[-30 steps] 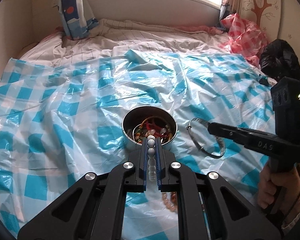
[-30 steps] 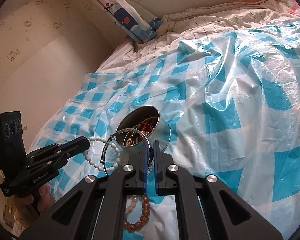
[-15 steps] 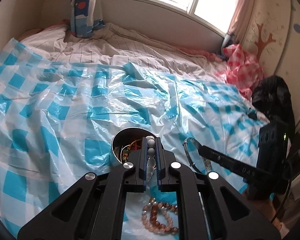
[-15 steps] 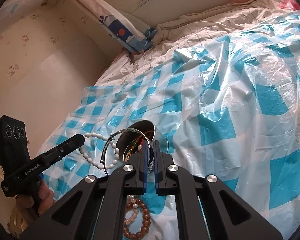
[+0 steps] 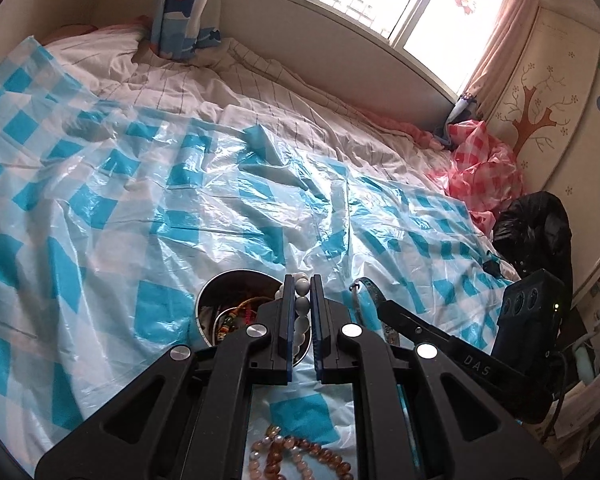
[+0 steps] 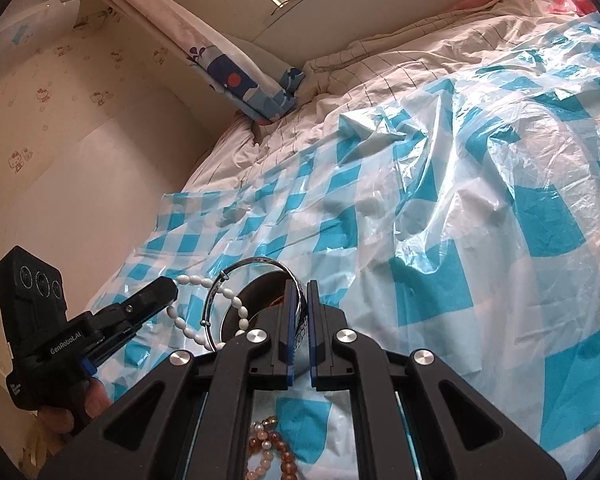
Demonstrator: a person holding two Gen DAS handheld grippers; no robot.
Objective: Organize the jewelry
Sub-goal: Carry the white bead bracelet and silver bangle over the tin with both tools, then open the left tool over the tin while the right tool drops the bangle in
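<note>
Left gripper [image 5: 301, 312]: jaws nearly together, clamped on a white bead bracelet [image 5: 300, 300]; the loop of beads hangs from the tips, seen from the right wrist view [image 6: 204, 312] just beside and over the near rim of the tin [image 5: 236, 280].

Right gripper [image 6: 299, 316]: jaws nearly together, clamped on the edge of a bangle [image 6: 256, 266], a thin band that stands on edge over the tin [image 6: 260, 292]; part of the band is hidden behind the fingers.

Tin: open, round, metal, resting on the checked plastic sheet [image 5: 180, 208] toward the bed's near edge, with mixed jewelry inside.

Brown bead bracelet [image 5: 296, 458]: lying on the sheet at the near edge, below both grippers.
</note>
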